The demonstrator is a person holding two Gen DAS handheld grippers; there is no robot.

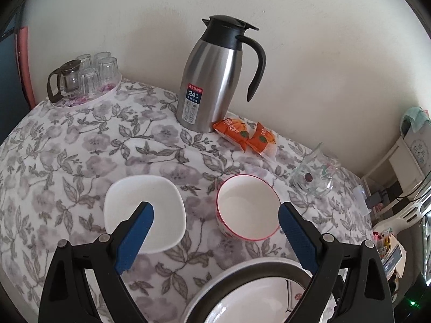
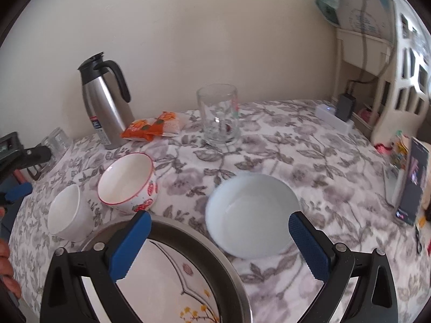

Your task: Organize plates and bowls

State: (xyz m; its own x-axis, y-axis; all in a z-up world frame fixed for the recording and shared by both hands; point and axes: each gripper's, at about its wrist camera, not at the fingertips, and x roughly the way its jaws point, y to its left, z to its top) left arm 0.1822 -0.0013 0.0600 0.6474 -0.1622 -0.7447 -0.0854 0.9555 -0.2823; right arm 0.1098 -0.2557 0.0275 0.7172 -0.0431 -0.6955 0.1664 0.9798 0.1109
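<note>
Each tool (image 1: 215, 215) (image 2: 219, 227) has black arms, blue ribbed pads, silver screws.

A steel flask (image 1: 212, 80) stood by the wall, orange packets (image 1: 246, 136) just beside it, a glass mug (image 2: 218, 115) near, upturned glasses (image 1: 99, 70) apart.

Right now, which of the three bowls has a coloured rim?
The middle bowl: it has a red rim and red fruit prints on its side. The small bowl to its left and the wide bowl to its right are plain white.
</note>
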